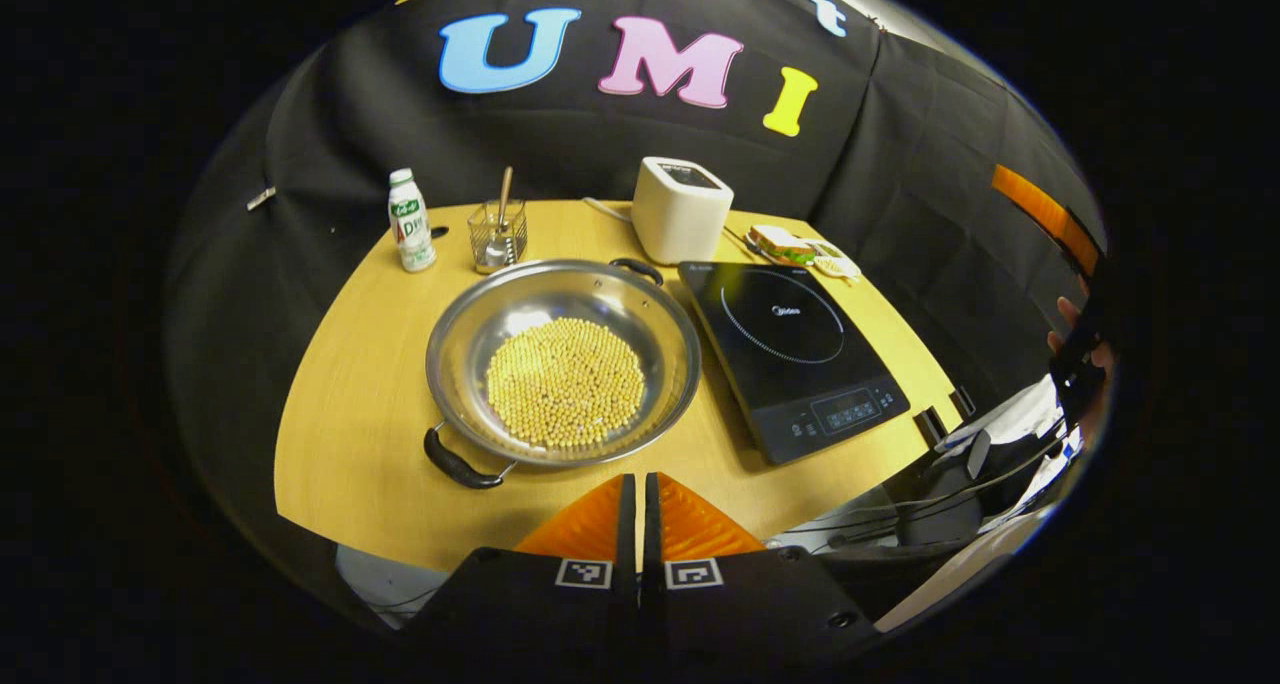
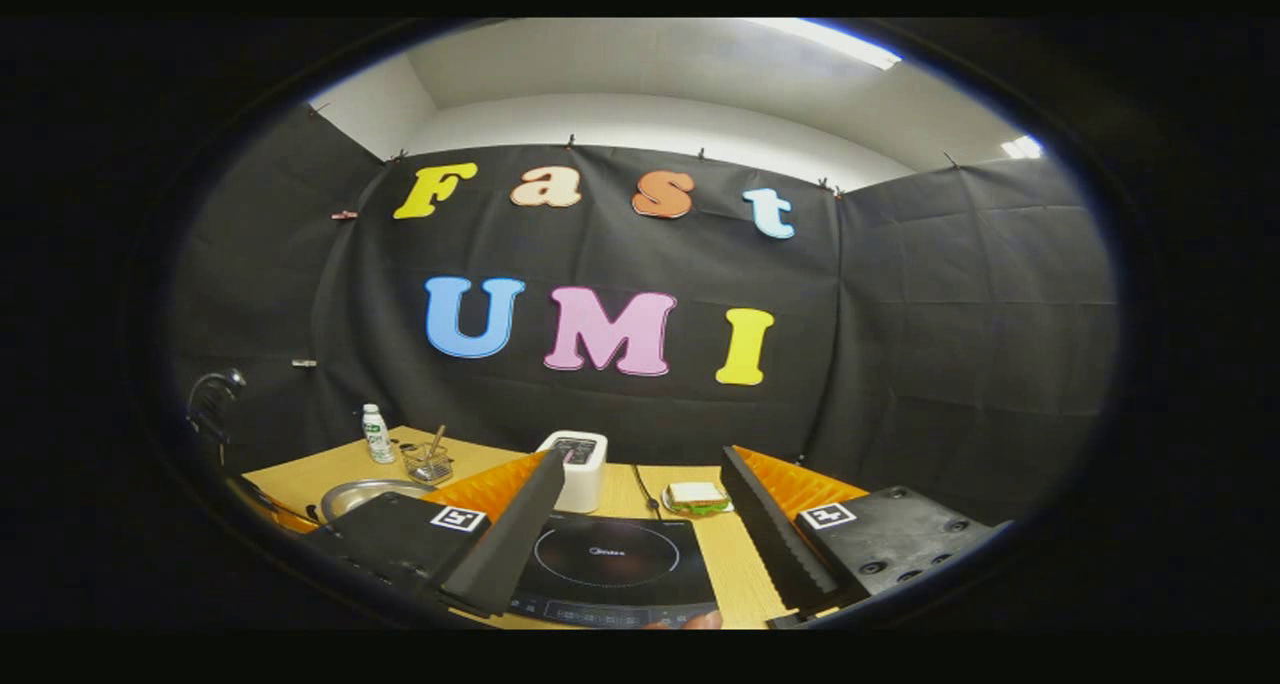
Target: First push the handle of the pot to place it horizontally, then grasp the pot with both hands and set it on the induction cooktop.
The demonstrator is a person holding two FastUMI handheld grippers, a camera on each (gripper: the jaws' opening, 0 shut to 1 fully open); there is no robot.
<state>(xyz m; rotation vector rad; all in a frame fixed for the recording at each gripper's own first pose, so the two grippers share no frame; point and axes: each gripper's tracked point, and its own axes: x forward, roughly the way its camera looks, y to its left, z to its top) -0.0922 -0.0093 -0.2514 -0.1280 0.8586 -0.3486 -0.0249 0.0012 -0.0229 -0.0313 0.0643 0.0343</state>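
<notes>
A steel pot (image 1: 563, 361) filled with pale yellow beans (image 1: 566, 381) sits at the middle of a round wooden table (image 1: 350, 404), directly ahead of the left gripper (image 1: 639, 509) in the left gripper view. That gripper hovers at the table's near edge with its two fingers pressed together and nothing between them — it stands clear of the pot, whose nearer black handle (image 1: 457, 462) lies just ahead and to the left of the fingertips. The pot's far handle (image 1: 638, 268) points toward a white toaster (image 1: 680, 208), so the two handles sit on a diagonal across the view. A black induction cooktop (image 1: 790, 354) lies just beside the pot on its right, its near corner angled toward the table edge. Behind the pot stand a small white bottle (image 1: 410, 220) and a wire holder (image 1: 497, 236) with a spoon; a sandwich (image 1: 785, 244) rests past the cooktop.

In the right gripper view, the right gripper (image 2: 640, 544) is held above the cooktop (image 2: 610, 559) with its fingers spread wide and empty — the pot (image 2: 370, 494) shows low at the left, well apart from it.
</notes>
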